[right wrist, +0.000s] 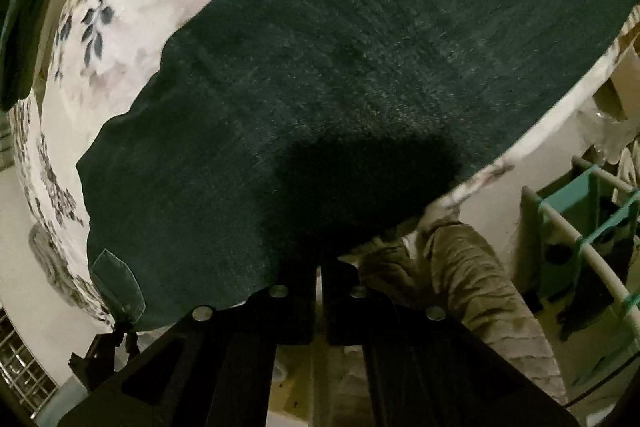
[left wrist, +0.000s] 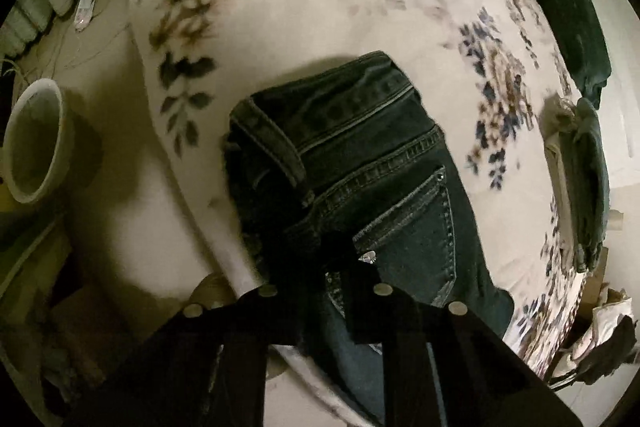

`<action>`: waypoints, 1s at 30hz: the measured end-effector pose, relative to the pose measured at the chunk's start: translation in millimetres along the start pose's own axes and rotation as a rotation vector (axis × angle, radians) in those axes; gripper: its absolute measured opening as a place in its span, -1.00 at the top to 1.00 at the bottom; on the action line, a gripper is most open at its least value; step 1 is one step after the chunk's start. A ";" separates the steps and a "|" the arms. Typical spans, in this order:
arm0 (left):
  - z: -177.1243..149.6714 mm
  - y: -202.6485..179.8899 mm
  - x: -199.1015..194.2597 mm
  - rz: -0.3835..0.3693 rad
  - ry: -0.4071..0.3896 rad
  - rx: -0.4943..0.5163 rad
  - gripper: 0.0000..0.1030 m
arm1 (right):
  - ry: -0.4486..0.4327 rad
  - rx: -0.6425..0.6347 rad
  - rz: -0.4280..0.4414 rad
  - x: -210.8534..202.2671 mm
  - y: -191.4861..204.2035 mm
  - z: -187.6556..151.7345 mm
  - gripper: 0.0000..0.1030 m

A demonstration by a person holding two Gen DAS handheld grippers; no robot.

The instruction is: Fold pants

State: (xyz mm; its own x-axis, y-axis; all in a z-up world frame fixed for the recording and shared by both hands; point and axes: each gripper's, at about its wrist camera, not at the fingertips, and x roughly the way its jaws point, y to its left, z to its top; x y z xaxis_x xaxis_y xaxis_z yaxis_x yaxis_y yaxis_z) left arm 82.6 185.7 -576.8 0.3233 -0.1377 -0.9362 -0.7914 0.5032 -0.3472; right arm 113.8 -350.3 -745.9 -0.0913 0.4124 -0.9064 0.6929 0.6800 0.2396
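2 grippers: left gripper (left wrist: 326,301) clamps the dark blue denim pants (left wrist: 360,163) near the back pocket; right gripper (right wrist: 319,277) closed at their edge, grip unclear.
Pants: on floral bedspread (left wrist: 360,11).
Axis: waistband far, legs toward left gripper.

The left hand-held gripper (left wrist: 320,291) is black — two flat, blocky fingers widening toward the camera, each carrying two round silver discs like screw heads or magnets. The right hand-held gripper (right wrist: 320,287) is built the same: matte black fingers, four pale round discs. Below it shows the person's trouser leg (right wrist: 480,291) — beige, ribbed, wrinkled fabric.
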 end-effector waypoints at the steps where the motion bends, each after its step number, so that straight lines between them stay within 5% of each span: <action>1: -0.9 2.3 2.2 0.008 0.009 -0.007 0.77 | 0.007 0.002 -0.002 -0.6 -0.9 1.2 0.97; 10: 1.2 10.5 22.7 0.046 0.073 0.003 0.67 | 0.108 -0.015 -0.055 22.0 -6.1 18.6 0.93; 14: -2.6 -6.0 -4.0 0.068 0.080 0.047 0.57 | 0.185 -0.106 -0.068 5.1 7.8 29.2 0.46; 17: -11.6 -36.7 -24.2 0.106 0.050 0.138 0.28 | 0.197 -0.230 0.027 -29.0 44.8 33.4 0.10; 19: -19.2 -67.5 -28.4 0.075 0.024 0.221 -0.33 | 0.206 -0.315 0.096 -43.2 81.4 39.0 -0.16; 21: -26.2 -94.5 -24.1 0.041 -0.002 0.294 -0.60 | 0.189 -0.423 0.154 -49.8 128.8 48.6 -0.19; 25: -34.3 -136.3 20.6 -0.014 0.045 0.378 -0.60 | 0.171 -0.630 0.211 -28.3 227.6 75.1 -0.19; 30: -44.8 -141.5 71.2 0.027 0.146 0.409 -0.59 | 0.347 -0.706 0.187 44.3 288.8 100.1 -0.19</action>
State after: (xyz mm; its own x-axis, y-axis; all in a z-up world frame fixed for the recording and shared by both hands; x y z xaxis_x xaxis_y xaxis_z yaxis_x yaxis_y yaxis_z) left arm 194.4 66.5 -596.7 0.2046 -0.2242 -0.9528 -0.5182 0.8010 -0.2998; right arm 381.5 -196.3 -751.7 -0.3160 0.6428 -0.6978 0.1142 0.7559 0.6447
